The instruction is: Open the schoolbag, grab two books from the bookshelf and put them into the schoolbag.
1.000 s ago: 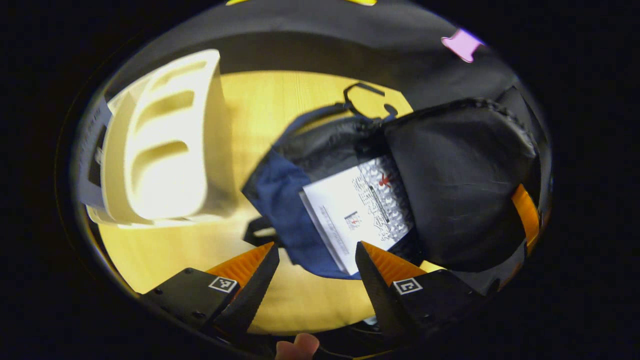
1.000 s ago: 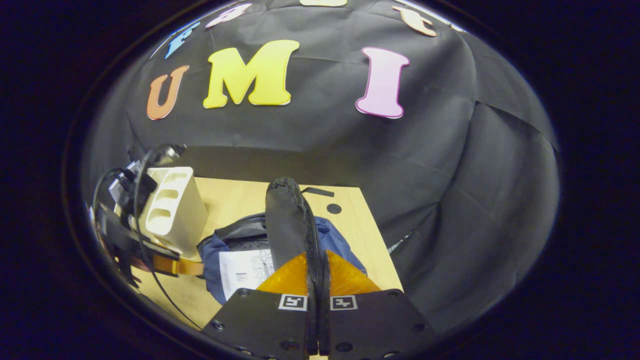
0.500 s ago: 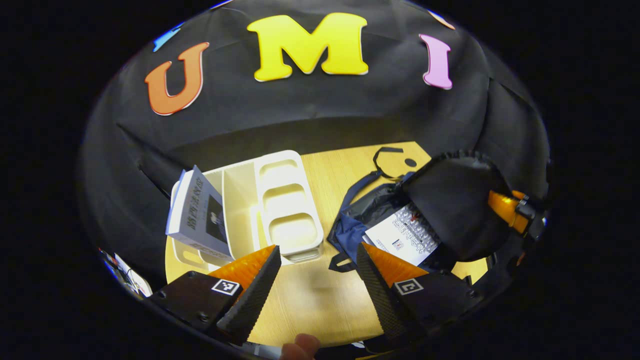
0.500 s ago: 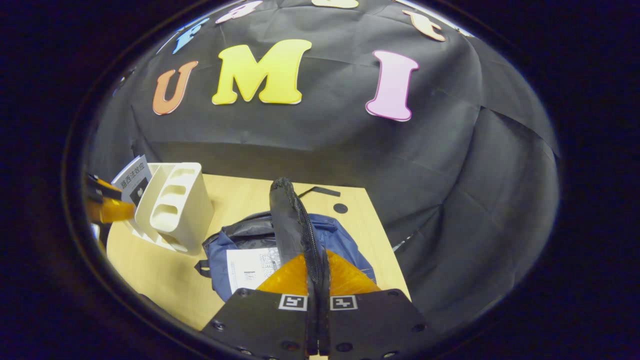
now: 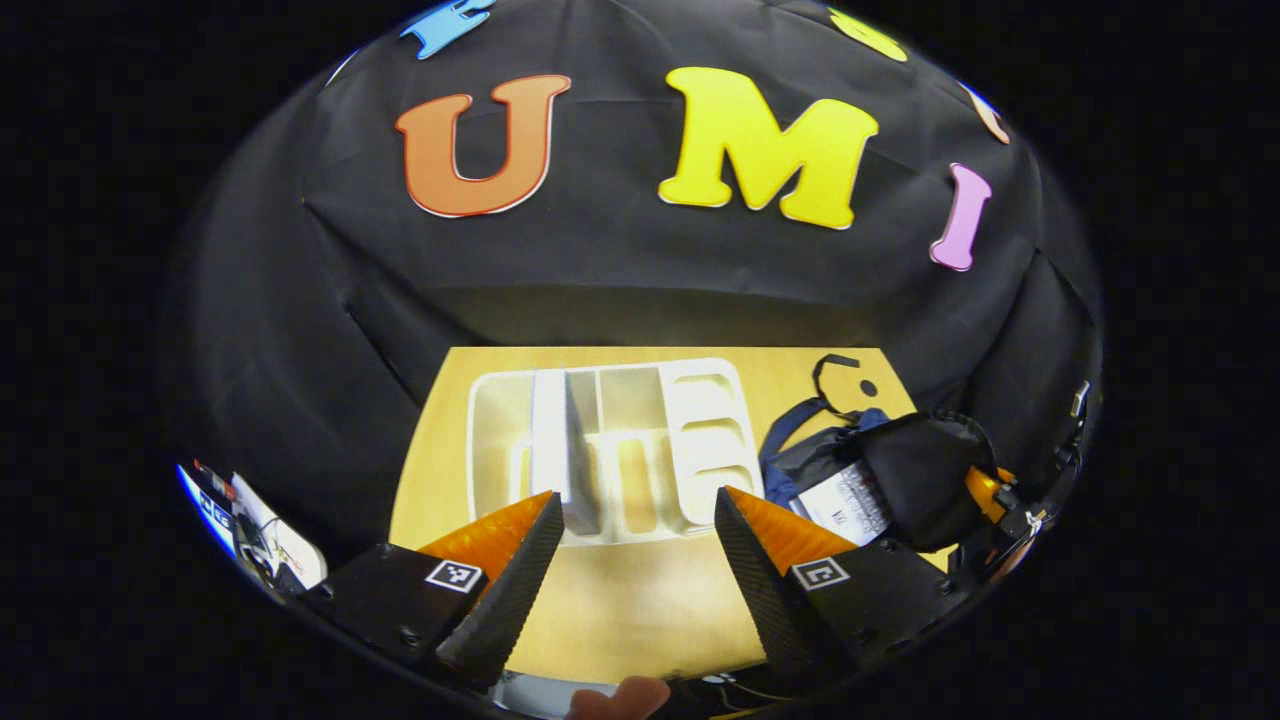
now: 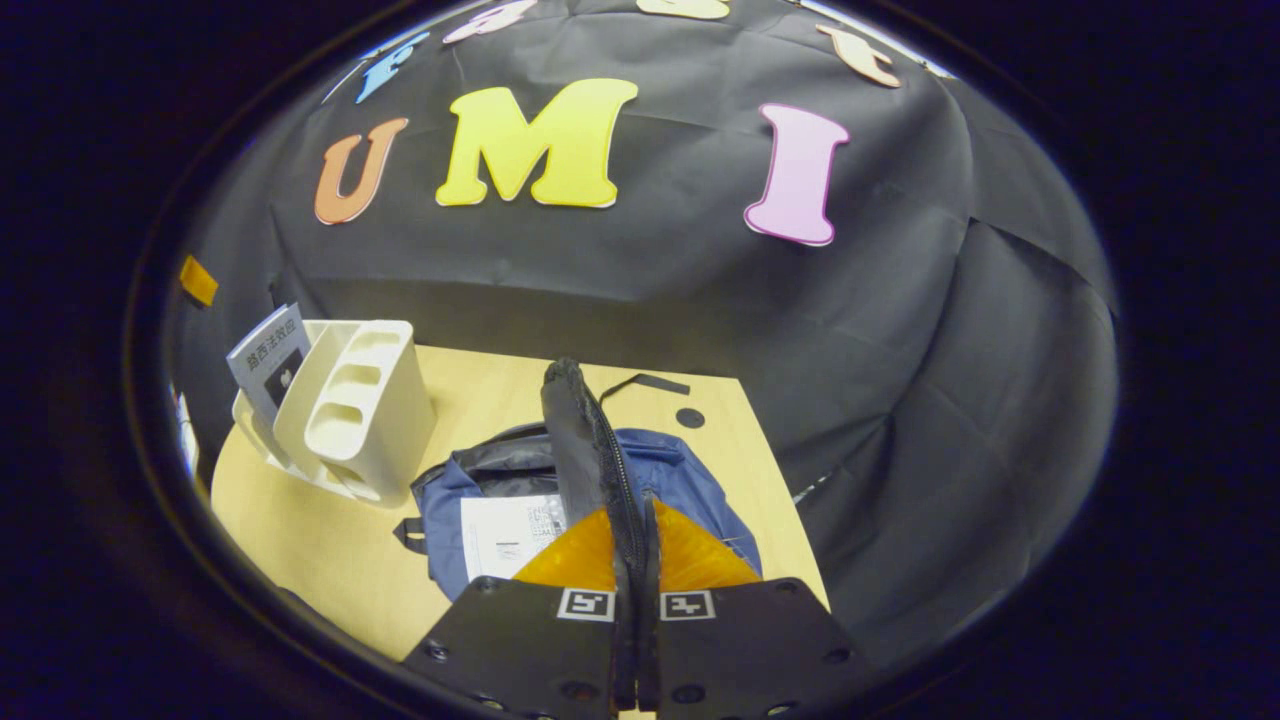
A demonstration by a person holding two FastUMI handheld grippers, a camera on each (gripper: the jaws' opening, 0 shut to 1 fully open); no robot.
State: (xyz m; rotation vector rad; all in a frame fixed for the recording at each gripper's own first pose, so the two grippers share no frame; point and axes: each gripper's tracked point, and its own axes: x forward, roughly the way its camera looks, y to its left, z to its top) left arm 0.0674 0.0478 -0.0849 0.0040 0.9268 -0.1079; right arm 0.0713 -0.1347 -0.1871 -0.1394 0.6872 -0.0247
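Facing your released left gripper, the book stands in the bookshelf; your right gripper clamps the bag flap.

Two grippers: left gripper at lower centre of the left gripper view, right gripper at lower centre of the right gripper view. One schoolbag, centre. One white bookshelf, left. Two books: one book standing in the bookshelf, far left; one book lying in the schoolbag. One wooden table.
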